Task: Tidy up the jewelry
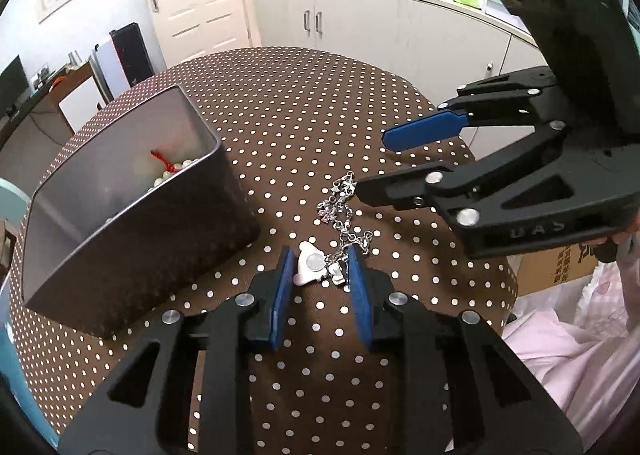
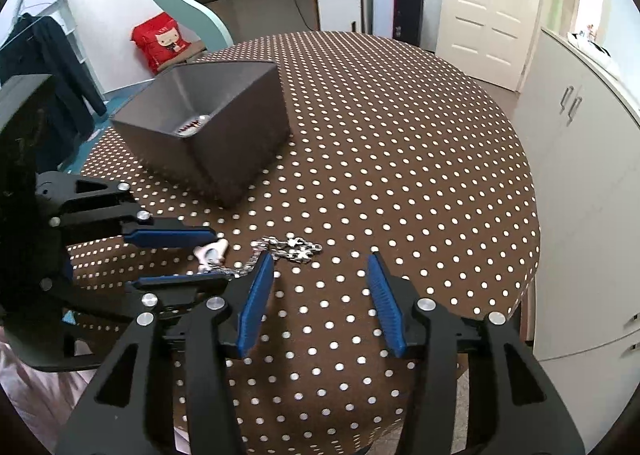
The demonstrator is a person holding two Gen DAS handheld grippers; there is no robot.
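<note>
Currently the left gripper (image 1: pixel 320 275) sits low on the brown polka-dot table (image 2: pixel 400 159), jaws narrowed around the white pendant (image 1: pixel 310 269) of a silver charm bracelet (image 1: pixel 344 211) — pads close beside it, contact can't be confirmed. Its chain trails away across the cloth toward the right gripper (image 2: pixel 320 287), which is spread wide, one finger (image 1: pixel 380 193) at the chain's far end. A grey open box (image 2: pixel 208 123) stands beyond, nearer the table's far edge — pale beads with red cord (image 1: pixel 168 169) inside.

The box (image 2: pixel 208 135) wall hides most of the beads (image 1: pixel 172 173) inside it.
</note>
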